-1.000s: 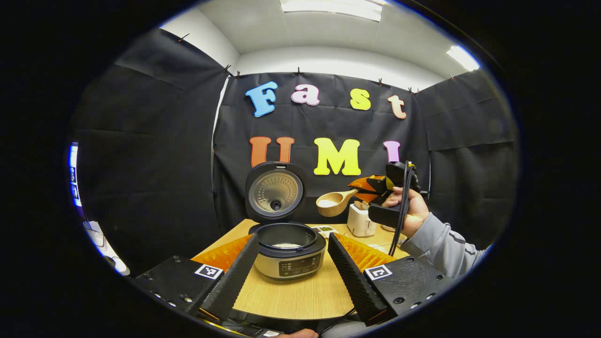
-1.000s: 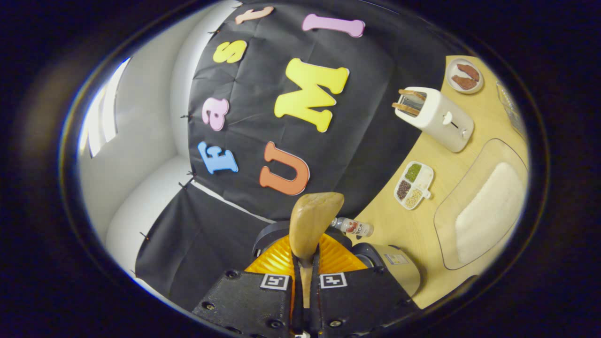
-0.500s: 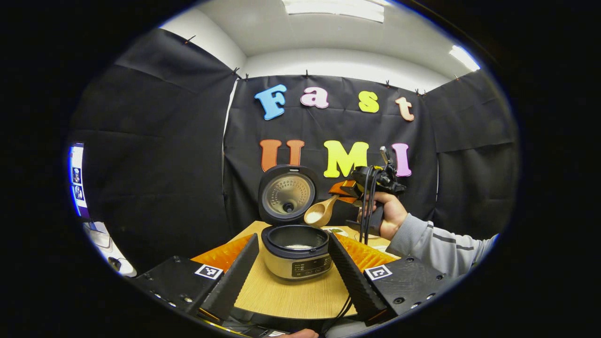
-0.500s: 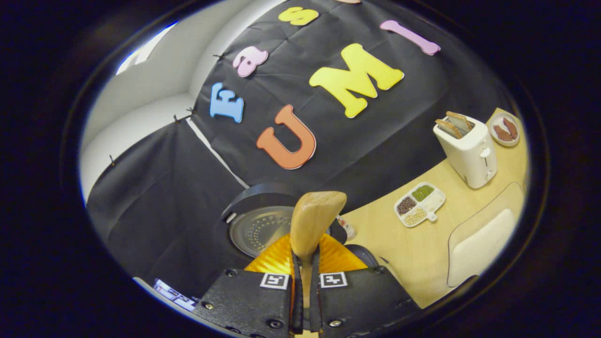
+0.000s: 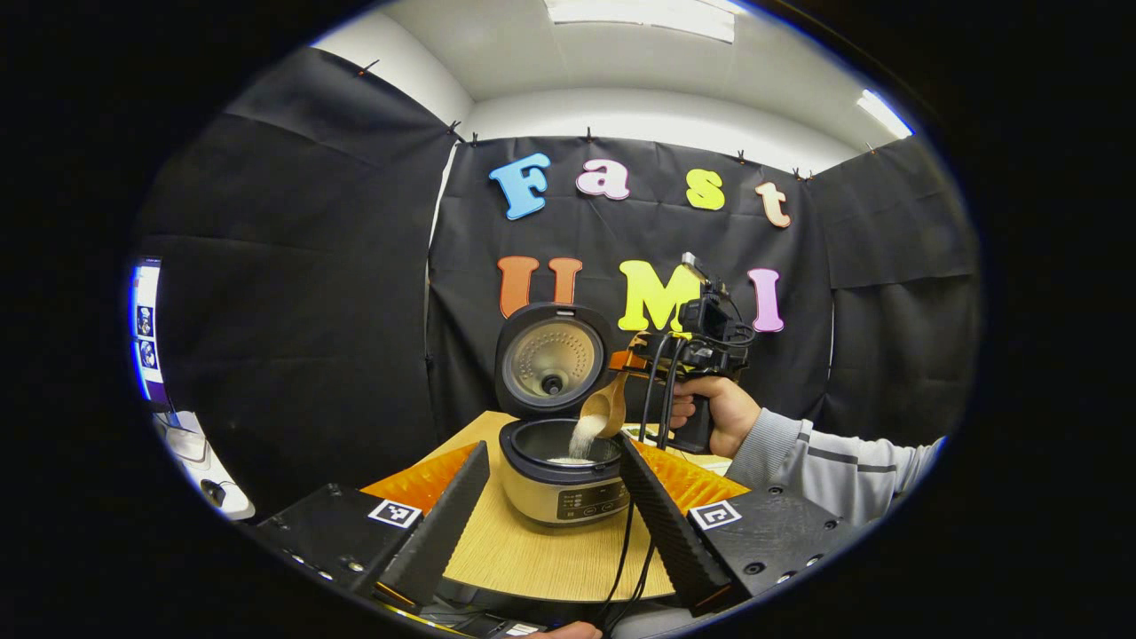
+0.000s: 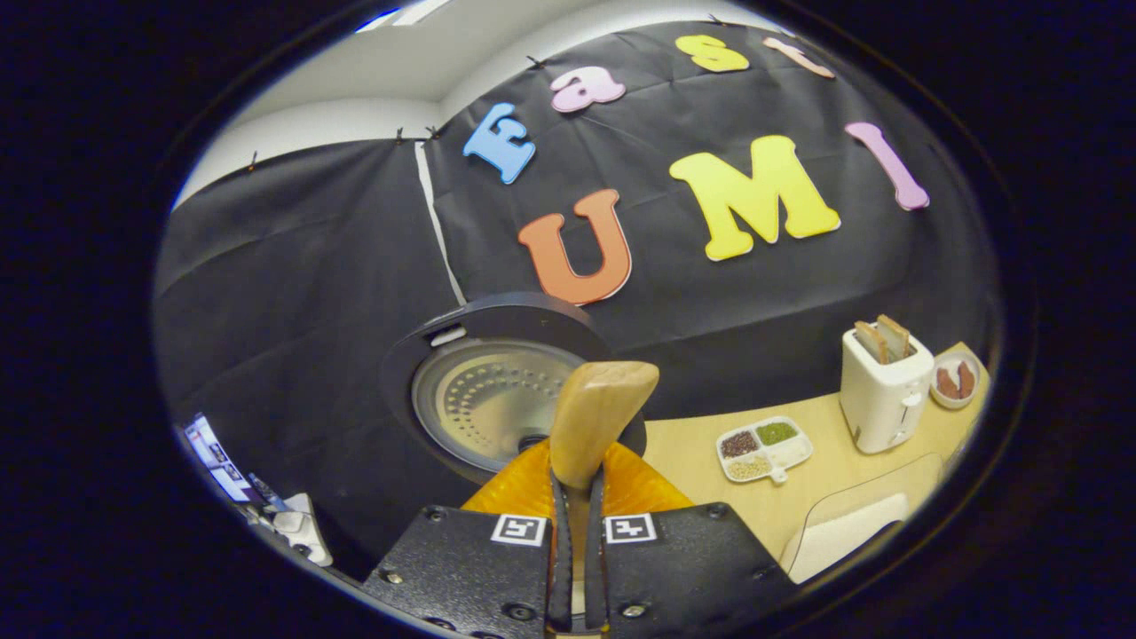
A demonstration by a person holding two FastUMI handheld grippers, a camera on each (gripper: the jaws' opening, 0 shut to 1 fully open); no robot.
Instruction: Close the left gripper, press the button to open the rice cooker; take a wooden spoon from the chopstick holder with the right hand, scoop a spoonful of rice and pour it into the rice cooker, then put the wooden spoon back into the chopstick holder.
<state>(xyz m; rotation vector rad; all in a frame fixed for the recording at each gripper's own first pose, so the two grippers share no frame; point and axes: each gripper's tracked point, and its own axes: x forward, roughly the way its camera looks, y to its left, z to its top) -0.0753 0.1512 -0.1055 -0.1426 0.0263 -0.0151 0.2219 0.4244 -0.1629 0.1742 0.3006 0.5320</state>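
Spoon [image 5: 607, 410] now tipped, rice [image 5: 583, 437] apparently falling into cooker [image 5: 563, 470]

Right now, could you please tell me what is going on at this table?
A person is tipping a wooden spoon held in the right hand-held gripper over the open rice cooker, and rice is streaming from the spoon into the pot. The cooker's lid stands upright behind it. The left hand-held gripper is open and holds nothing, low in front of the cooker. A toaster and a divided dish of grains sit farther along the table.
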